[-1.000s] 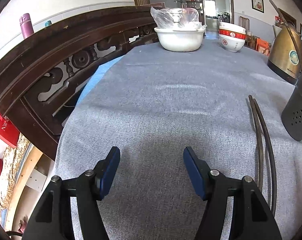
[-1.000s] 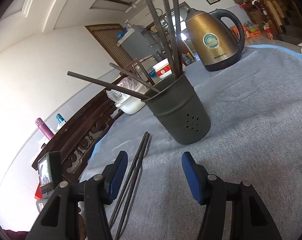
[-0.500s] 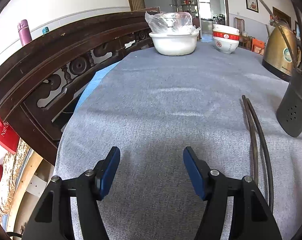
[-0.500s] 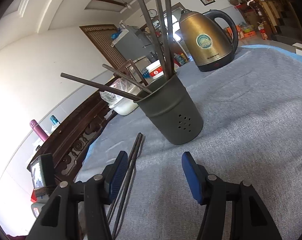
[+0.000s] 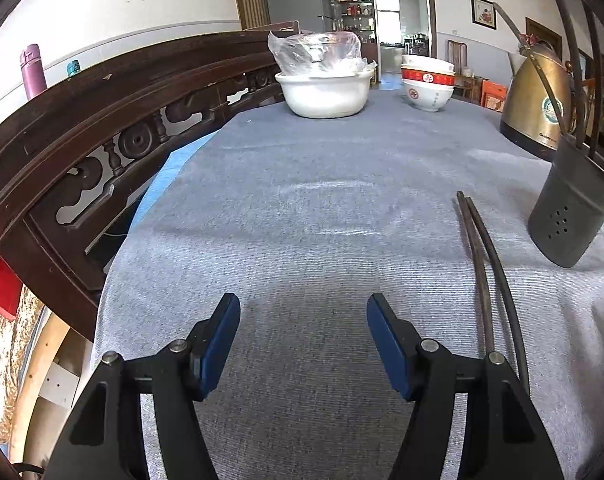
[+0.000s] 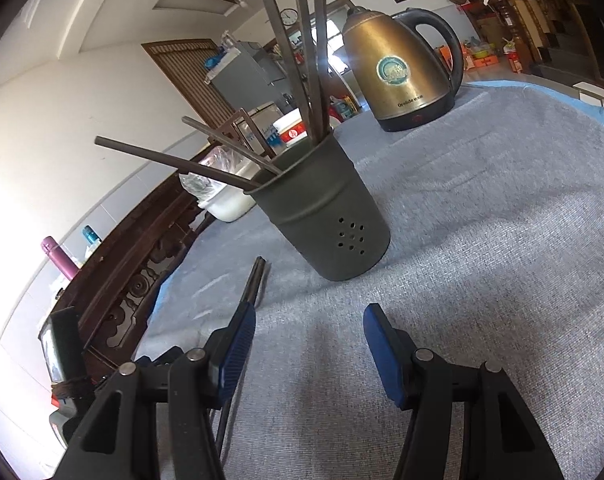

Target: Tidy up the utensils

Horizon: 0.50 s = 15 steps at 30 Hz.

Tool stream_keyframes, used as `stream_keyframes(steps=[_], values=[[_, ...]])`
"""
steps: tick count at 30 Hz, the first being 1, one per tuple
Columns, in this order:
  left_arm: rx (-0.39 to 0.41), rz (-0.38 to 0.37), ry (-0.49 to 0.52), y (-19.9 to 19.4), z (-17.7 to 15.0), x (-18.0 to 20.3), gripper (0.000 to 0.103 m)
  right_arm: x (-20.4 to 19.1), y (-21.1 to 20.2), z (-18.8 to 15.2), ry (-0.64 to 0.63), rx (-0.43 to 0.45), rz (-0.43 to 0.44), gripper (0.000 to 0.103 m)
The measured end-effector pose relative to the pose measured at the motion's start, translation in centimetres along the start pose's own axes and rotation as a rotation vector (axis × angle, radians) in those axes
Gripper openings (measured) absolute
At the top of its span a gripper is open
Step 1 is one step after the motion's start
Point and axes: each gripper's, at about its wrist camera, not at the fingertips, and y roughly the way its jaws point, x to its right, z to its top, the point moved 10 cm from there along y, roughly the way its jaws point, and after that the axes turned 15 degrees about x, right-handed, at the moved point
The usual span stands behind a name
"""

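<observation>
A dark metal utensil holder (image 6: 326, 216) with small drain holes stands upright on the grey cloth, several dark chopsticks (image 6: 302, 52) fanning from its mouth. Two loose chopsticks (image 5: 486, 264) lie side by side at its seven o'clock, apparently touching each other.

Bare cloth (image 5: 302, 220) lies open ahead; holder (image 5: 570, 216) and kettle (image 5: 538, 104) crowd the right.

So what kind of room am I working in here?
Most likely a home dining room: a cloth-covered table with stacked bowls, a kettle, and a fridge by a doorway.
</observation>
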Motion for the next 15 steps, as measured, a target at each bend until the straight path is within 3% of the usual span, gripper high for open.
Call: stream_keyframes(steps=[15], values=[[0.0, -0.055, -0.017, -0.15, -0.06, 0.47, 0.067, 0.08, 0.34, -0.25, 0.001, -0.019, -0.001, 0.061]])
